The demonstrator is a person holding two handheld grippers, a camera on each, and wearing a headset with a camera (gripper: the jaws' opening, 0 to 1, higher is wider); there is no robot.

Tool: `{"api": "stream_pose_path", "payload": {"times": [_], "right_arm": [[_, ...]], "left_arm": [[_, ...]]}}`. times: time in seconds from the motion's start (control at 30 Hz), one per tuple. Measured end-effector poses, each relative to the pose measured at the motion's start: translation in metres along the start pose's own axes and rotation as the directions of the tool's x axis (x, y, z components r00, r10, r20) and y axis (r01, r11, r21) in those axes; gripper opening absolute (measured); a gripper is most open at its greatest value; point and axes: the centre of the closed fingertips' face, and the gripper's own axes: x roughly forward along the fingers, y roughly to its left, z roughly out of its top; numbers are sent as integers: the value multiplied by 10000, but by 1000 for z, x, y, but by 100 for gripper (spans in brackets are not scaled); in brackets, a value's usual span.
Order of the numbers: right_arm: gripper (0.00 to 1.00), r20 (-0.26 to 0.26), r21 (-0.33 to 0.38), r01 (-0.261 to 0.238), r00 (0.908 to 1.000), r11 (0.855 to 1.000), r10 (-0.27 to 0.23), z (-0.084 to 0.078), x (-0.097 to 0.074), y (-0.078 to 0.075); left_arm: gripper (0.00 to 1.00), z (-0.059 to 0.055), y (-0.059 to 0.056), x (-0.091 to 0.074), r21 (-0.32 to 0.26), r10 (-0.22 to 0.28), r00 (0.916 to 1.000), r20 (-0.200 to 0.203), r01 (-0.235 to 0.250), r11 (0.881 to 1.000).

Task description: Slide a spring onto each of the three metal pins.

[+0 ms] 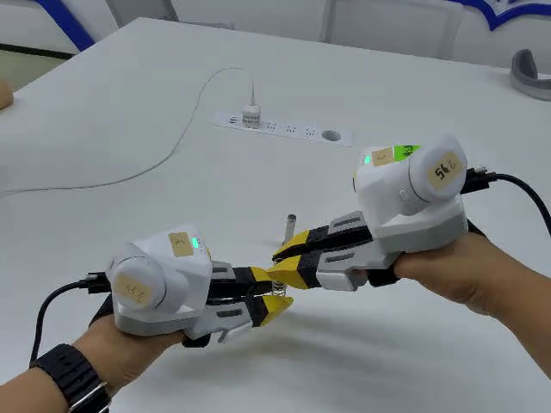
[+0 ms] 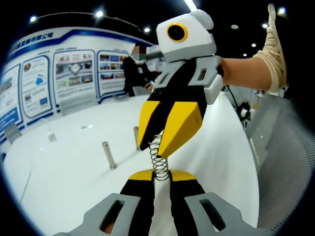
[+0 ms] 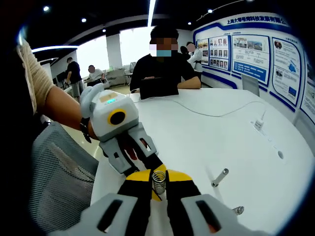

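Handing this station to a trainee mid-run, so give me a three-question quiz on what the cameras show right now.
1. True or false: the spring already sits on a metal pin.
2. What holds the spring? A) the left gripper alone; B) the right gripper alone; C) both grippers, one at each end.
3. In the head view, where does the upright pin stand relative to the gripper tips?

Key:
1. False. The spring is held between the tips, off any pin.
2. C.
3. Beyond them, toward the power strip on the table.
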Motion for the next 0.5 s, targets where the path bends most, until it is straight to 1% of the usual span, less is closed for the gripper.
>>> {"api": "stream_pose_path", "payload": {"times": [0.13, 0.33, 0.5], "right_arm": [[15, -55, -102, 38, 10000, 9999, -39, -1, 1, -1], [12, -59, -241, 115, 9999, 9996, -117, -2, 0, -2], [12, -42, -216, 97, 9999, 9997, -98, -2, 1, -1]], "left_arm": [[10, 1, 2, -1, -43, 73, 10000, -18, -73, 10000], [10, 0, 2, -2, -46, 54, 10000, -74, -55, 10000], [10, 0, 2, -2, 51, 61, 9999, -158, -60, 10000]]}}
